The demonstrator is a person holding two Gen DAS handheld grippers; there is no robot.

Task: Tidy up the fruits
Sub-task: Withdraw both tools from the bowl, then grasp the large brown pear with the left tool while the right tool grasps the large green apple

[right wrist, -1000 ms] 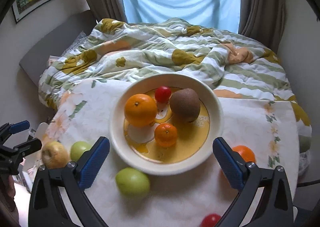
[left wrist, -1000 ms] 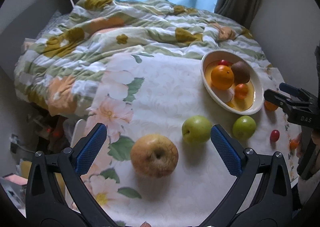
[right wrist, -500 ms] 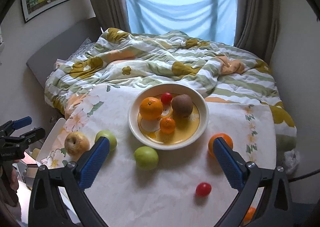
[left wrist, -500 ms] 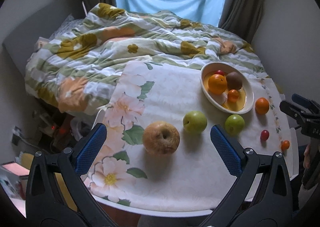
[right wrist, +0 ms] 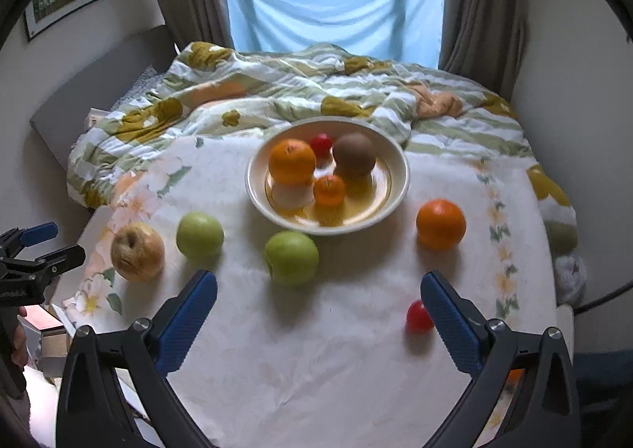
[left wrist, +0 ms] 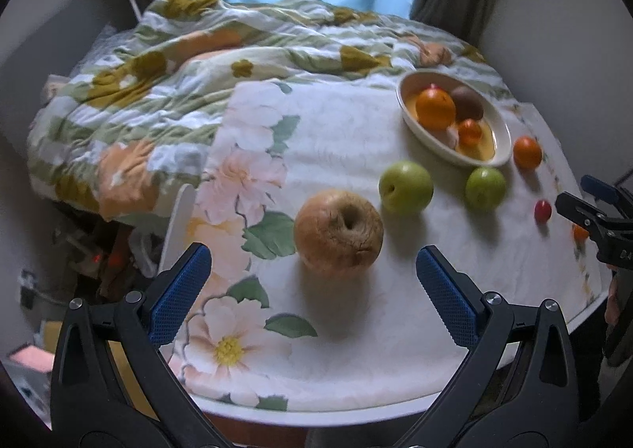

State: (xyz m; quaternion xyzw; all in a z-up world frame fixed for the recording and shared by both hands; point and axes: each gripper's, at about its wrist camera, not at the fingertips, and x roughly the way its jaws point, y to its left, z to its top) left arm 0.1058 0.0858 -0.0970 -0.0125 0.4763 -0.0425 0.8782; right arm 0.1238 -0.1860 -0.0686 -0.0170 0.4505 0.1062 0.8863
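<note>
A wrinkled brown apple (left wrist: 338, 236) lies on the flowered tablecloth just ahead of my left gripper (left wrist: 312, 258), which is open and empty. Two green apples (left wrist: 405, 187) (left wrist: 485, 188) lie beyond it. The cream bowl (right wrist: 253, 187) holds an orange (right wrist: 292, 161), a kiwi (right wrist: 353, 155), a mandarin (right wrist: 329, 189) and a red tomato (right wrist: 321, 142). My right gripper (right wrist: 318, 282) is open over the cloth, with a green apple (right wrist: 291, 257) in front of it. A loose orange (right wrist: 440, 223) and a red tomato (right wrist: 418, 315) lie to its right.
A rumpled striped quilt (right wrist: 316, 92) covers the bed behind the table. The table's rounded front edge (left wrist: 356, 408) is close below my left gripper. Clutter sits on the floor at the left (left wrist: 99, 250). A small orange fruit (left wrist: 579, 232) lies near the right edge.
Both grippers pulled back from the table, then came in closer again. The left one now faces the brown apple more nearly. Both stayed open and no fruit moved.
</note>
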